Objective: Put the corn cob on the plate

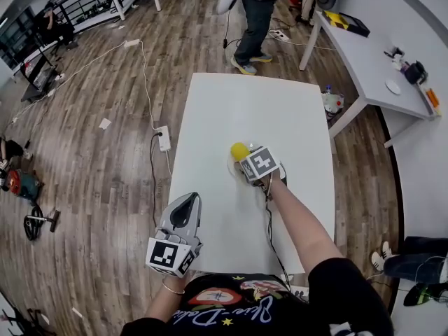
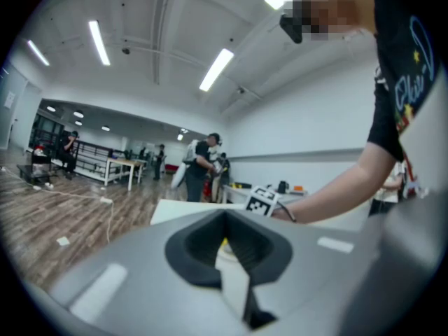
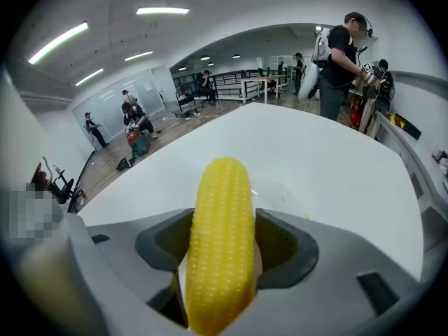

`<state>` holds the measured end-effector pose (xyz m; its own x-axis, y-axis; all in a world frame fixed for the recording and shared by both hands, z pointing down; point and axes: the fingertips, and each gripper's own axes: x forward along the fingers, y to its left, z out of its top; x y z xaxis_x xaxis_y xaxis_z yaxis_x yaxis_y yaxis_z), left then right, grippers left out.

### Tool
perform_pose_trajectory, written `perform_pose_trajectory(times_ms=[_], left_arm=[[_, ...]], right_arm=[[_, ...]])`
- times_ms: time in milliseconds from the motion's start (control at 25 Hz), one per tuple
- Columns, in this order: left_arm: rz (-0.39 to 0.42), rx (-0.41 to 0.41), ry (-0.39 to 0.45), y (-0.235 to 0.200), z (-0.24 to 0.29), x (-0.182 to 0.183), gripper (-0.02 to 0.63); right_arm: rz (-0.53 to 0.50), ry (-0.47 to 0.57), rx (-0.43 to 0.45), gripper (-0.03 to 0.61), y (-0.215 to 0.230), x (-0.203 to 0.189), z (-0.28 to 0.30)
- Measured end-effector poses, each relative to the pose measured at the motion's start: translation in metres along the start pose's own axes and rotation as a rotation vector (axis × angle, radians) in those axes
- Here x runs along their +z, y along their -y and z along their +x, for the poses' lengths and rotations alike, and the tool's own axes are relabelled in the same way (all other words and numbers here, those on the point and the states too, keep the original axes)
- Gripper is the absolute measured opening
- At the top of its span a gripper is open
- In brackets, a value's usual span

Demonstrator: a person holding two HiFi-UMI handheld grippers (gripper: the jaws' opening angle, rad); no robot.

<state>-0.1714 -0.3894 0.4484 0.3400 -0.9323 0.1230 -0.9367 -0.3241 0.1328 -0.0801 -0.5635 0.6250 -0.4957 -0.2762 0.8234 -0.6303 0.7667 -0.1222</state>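
The right gripper's point(image 1: 244, 161) fingers point(image 3: 288, 247) pinch a yellow ribbed corn cob point(image 3: 220, 233) over the white desk point(image 1: 231, 110); the left gripper's point(image 1: 187, 203) fingers are pressed together.

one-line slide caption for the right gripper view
Right gripper shut on a yellow corn cob, white table beyond.

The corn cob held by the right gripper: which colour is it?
The corn cob is bright yellow all over, seen best in the right gripper view.
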Motion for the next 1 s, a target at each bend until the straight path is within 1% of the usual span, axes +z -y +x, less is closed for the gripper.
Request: perform_pose_trajectory(times_ms=[120, 200, 360, 480, 640, 680, 720, 760, 840, 1000], left_arm=[[0.001, 0.001, -0.001, 0.001, -0.002, 0.002, -0.009], [0.003, 0.002, 0.002, 0.001, -0.003, 0.003, -0.009], [0.01, 0.004, 0.013, -0.002, -0.009, 0.007, -0.009], [0.017, 0.001, 0.026, 0.003, -0.011, 0.012, -0.009], [0.04, -0.048, 0.051, 0.018, -0.008, 0.019, -0.009], [0.046, -0.066, 0.057, 0.023, -0.007, 0.02, -0.009], [0.049, -0.085, 0.063, 0.027, -0.006, 0.022, -0.009], [0.052, -0.105, 0.069, 0.032, -0.005, 0.025, -0.009], [0.066, -0.144, 0.081, 0.042, -0.003, 0.033, -0.009], [0.089, -0.206, 0.093, 0.063, 0.005, 0.04, -0.009]], right_arm=[[-0.022, 0.01, -0.006, 0.272, -0.001, -0.003, -0.001], [-0.016, 0.028, -0.006, 0.273, 0.0, -0.002, -0.003], [-0.022, 0.117, -0.027, 0.273, -0.004, 0.009, -0.021], [-0.002, 0.269, -0.051, 0.273, -0.01, 0.017, -0.058], [0.094, 0.539, -0.098, 0.27, -0.032, 0.021, -0.127], [0.116, 0.592, -0.12, 0.24, -0.038, 0.017, -0.143], [0.134, 0.633, -0.141, 0.139, -0.044, 0.012, -0.158], [0.148, 0.664, -0.155, 0.064, -0.051, 0.007, -0.169], [0.168, 0.702, -0.152, 0.038, -0.066, -0.003, -0.186], [0.193, 0.749, -0.143, 0.017, -0.089, -0.027, -0.219]])
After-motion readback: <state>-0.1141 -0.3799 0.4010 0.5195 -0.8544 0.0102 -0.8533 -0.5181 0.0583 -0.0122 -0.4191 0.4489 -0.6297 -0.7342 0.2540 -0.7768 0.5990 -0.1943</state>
